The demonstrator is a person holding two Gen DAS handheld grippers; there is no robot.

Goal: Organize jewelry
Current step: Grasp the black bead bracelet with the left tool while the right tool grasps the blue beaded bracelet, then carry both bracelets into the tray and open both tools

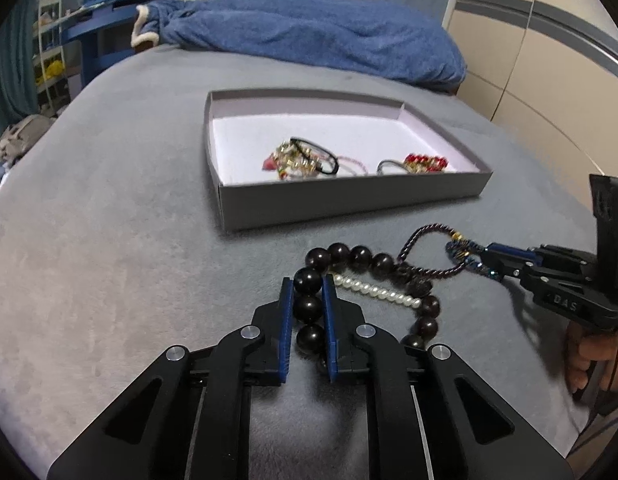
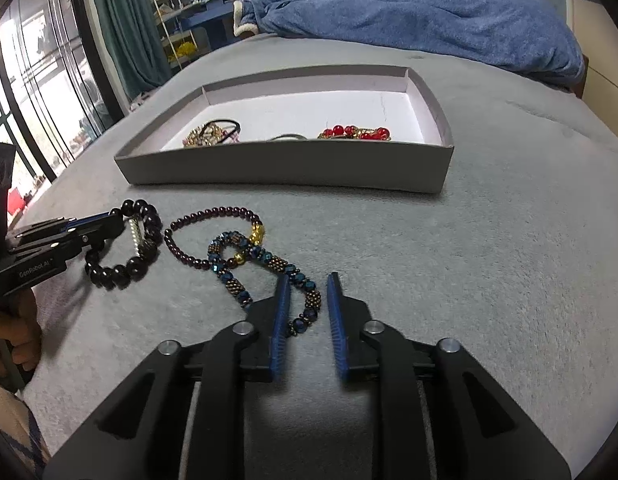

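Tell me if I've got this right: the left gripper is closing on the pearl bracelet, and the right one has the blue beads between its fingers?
Not quite. In the left wrist view, the left gripper has the black bracelet between its fingers; the pearl bracelet lies beside it, untouched. The rest holds: the blue beads lie between the fingers of the right gripper.

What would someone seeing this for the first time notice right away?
Probably the black bead bracelet on the grey bed cover, with the left tool closed around its beads. Beside it lie a dark purple bracelet and a blue beaded one, which the open right tool straddles. Behind them sits a shallow grey box holding red and gold pieces.
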